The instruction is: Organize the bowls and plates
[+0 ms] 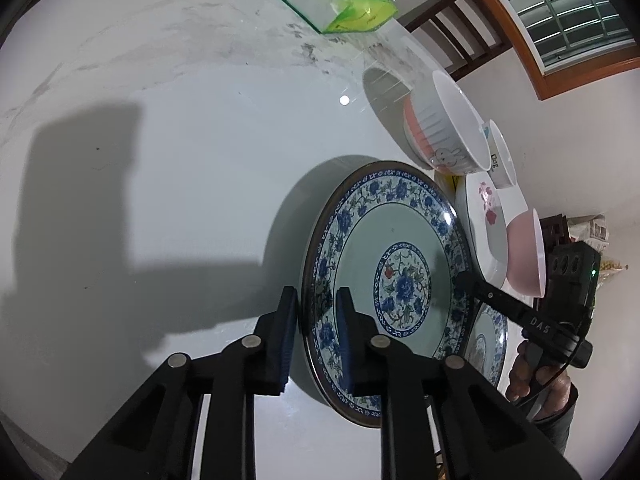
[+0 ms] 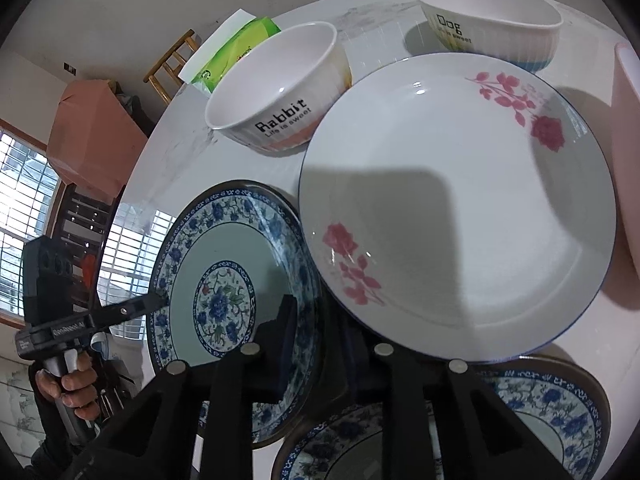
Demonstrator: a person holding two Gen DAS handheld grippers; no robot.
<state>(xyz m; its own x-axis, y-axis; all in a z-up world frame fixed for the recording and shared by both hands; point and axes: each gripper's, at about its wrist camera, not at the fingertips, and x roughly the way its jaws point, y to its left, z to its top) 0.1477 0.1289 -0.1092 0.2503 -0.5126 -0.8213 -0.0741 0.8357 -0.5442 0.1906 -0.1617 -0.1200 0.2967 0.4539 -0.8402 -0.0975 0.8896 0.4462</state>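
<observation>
Jaws pinching one blue-patterned plate (image 1: 384, 264), three bowls

On the desk (image 1: 180, 128) there are three plates: two blue-patterned (image 2: 224, 276) (image 2: 560, 412) and one white with pink roses (image 2: 460, 208). There are three bowls: Rabbit (image 2: 276, 92), Dog (image 2: 488, 20), pink (image 1: 526, 252). One green tissue pack (image 1: 340, 0). Two chairs (image 1: 452, 24) (image 2: 170, 66).

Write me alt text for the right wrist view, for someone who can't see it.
The right claw grips one edge of a blue floral plate while the left claw pinches its opposite rim. Beside it on the white table sit a rose-patterned white plate, a Rabbit bowl, a Dog bowl and a second blue floral plate.
</observation>
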